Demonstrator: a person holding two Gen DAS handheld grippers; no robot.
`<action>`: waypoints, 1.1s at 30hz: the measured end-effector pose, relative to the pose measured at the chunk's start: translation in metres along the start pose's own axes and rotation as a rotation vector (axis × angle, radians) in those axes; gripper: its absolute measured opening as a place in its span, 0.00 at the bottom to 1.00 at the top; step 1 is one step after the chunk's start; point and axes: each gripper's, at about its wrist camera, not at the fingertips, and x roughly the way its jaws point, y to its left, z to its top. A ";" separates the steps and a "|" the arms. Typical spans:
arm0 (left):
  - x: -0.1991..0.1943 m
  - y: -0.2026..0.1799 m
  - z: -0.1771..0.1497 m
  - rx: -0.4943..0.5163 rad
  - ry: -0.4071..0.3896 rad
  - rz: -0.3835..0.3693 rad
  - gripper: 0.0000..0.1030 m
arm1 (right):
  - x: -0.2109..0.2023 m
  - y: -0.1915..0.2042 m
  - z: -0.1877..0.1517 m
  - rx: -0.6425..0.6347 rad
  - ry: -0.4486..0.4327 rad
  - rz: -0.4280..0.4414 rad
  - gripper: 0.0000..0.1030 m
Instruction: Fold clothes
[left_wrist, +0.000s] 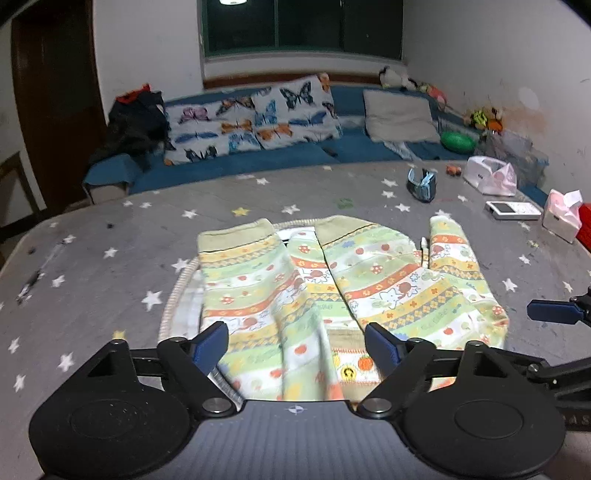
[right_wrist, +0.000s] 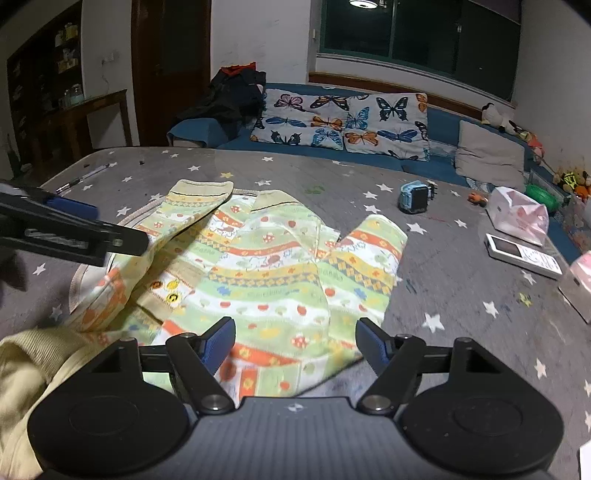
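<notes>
— Left gripper (left_wrist: 295, 345) first: how do its jaws stand?

— Spread wide, with nothing pinched between them. The blue pads hang over the near hem of the patterned garment (left_wrist: 332, 291), one on each side of a stretch of cloth, and I cannot tell whether they touch it.

— And the right gripper (right_wrist: 295, 341)?

— Much the same: jaws wide apart, gripping nothing, poised above the near edge of the same garment. In its own view the left gripper's dark arm crosses in at the left side, over the cloth.

— Where does the garment lie?

— Flat on the grey star-print table cover (left_wrist: 92, 258), just ahead of both grippers. It is green, yellow and orange in bands, with small mushrooms and flowers. Two sleeves with plain beige cuffs are laid across the body, and a third part sticks out to the right. Under it, on the left, peeps the curved rim of a pale round mat (left_wrist: 177, 295).

— Anything near the right gripper's left side?

— A beige ribbed cloth (right_wrist: 26, 373), bunched at the lower left corner of that view.

— Farther out on the table?

— A small blue watch-like gadget (right_wrist: 414, 197), a pink-and-white plastic bag (right_wrist: 519, 216), a white flat device (right_wrist: 522, 254), and a pen (right_wrist: 83, 177) near the far left edge.

— Beyond the table?

— A blue sofa (left_wrist: 229, 166) with butterfly pillows (left_wrist: 255, 118), a dark pile of clothes (left_wrist: 135, 122) at its left end, and a dark window (left_wrist: 303, 26) above.
</notes>
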 end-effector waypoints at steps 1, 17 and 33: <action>0.008 0.000 0.002 0.005 0.015 0.002 0.76 | 0.003 0.000 0.003 -0.002 0.002 0.004 0.69; 0.030 0.043 -0.009 -0.123 0.048 -0.005 0.07 | 0.081 0.003 0.062 -0.038 0.013 0.085 0.60; 0.026 0.037 0.002 -0.038 0.030 -0.022 0.45 | 0.159 0.025 0.079 -0.028 0.074 0.099 0.39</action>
